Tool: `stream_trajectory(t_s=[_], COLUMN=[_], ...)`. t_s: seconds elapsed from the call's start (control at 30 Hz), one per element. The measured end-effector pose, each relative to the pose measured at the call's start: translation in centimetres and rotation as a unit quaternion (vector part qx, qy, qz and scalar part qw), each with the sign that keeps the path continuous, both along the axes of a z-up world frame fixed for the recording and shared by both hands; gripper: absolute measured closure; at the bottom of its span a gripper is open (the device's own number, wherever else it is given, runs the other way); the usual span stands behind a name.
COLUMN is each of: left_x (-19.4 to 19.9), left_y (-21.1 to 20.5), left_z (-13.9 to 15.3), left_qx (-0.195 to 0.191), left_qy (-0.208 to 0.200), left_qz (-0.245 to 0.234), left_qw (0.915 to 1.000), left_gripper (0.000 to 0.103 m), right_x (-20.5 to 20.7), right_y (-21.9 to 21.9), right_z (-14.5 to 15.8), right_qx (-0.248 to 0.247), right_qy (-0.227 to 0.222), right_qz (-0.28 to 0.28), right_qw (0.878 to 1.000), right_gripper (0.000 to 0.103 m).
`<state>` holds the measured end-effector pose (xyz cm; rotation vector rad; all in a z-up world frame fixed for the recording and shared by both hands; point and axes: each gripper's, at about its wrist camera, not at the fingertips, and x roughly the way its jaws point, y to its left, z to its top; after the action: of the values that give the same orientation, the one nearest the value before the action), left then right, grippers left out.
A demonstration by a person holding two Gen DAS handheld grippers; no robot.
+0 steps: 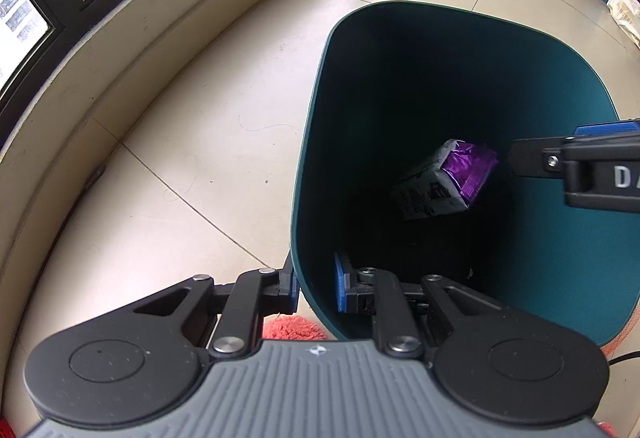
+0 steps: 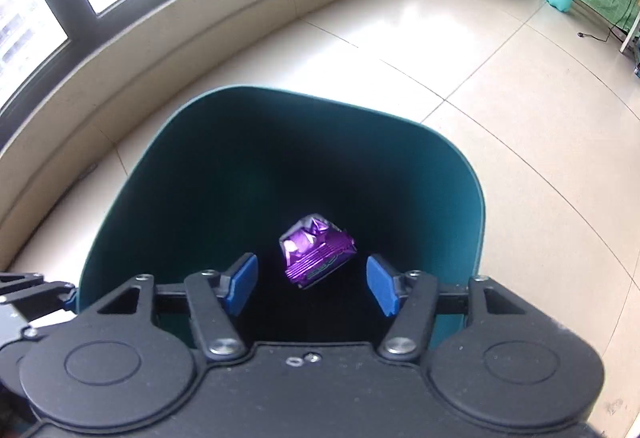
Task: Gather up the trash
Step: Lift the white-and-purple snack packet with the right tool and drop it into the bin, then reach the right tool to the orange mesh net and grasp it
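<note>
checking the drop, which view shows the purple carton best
The right wrist view: the purple carton sits central, sharp and brightly lit between the open pads over the bin. The left wrist view shows it blurrier, side-on and partly in shadow.

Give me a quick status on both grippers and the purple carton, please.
Left gripper clamped on bin rim. Right gripper open above bin. Purple carton loose between its pads, untouched, inside bin mouth. Nothing in the way.

Black tool (image 2: pixel 311 284), blue pads (image 2: pixel 242 282), silver screws.
</note>
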<state>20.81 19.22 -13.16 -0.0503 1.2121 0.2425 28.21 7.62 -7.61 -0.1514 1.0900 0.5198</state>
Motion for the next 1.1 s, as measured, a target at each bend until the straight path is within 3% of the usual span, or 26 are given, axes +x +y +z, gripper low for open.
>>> stream_trajectory(t_s=[0.1,0.23,0.33,0.43,0.6,0.87,1.1], left_x=[0.1,0.1,0.1,0.2,0.3,0.5,0.4], left_y=[0.0,-0.2,-0.3,-0.4,-0.4,-0.7,-0.6], left_z=[0.0,0.0,0.1,0.1,0.1,0.0,-0.1], left_qx=[0.002,0.006,0.008,0.009,0.011,0.019,0.014], left_qy=[0.001,0.001,0.002,0.003,0.005,0.006,0.008], left_qz=[0.001,0.001,0.003,0.005,0.007,0.010,0.006], left_qw=[1.0000,1.0000,1.0000,0.9999,0.9999,0.9997,0.9998], left_gripper=[0.087,0.087,0.087,0.087,0.087,0.087,0.087], right_x=[-0.6,-2.0,-3.3,-5.3,-7.6,-8.2,-7.2], right_y=[-2.1,-5.9,-8.8,-11.3,-14.1,-11.9,-11.1], right_z=[2.4,4.9,5.2,3.5,-1.3,-12.3,-19.4], right_qx=[0.012,0.026,0.023,0.012,-0.001,-0.013,0.013], right_qy=[-0.017,-0.034,-0.041,-0.029,0.031,0.107,0.154], right_qz=[0.007,0.006,-0.004,-0.021,-0.049,-0.074,-0.180], right_qw=[1.000,0.999,0.999,0.999,0.998,0.991,0.972], right_gripper=[0.039,0.031,0.029,0.028,0.028,0.028,0.024])
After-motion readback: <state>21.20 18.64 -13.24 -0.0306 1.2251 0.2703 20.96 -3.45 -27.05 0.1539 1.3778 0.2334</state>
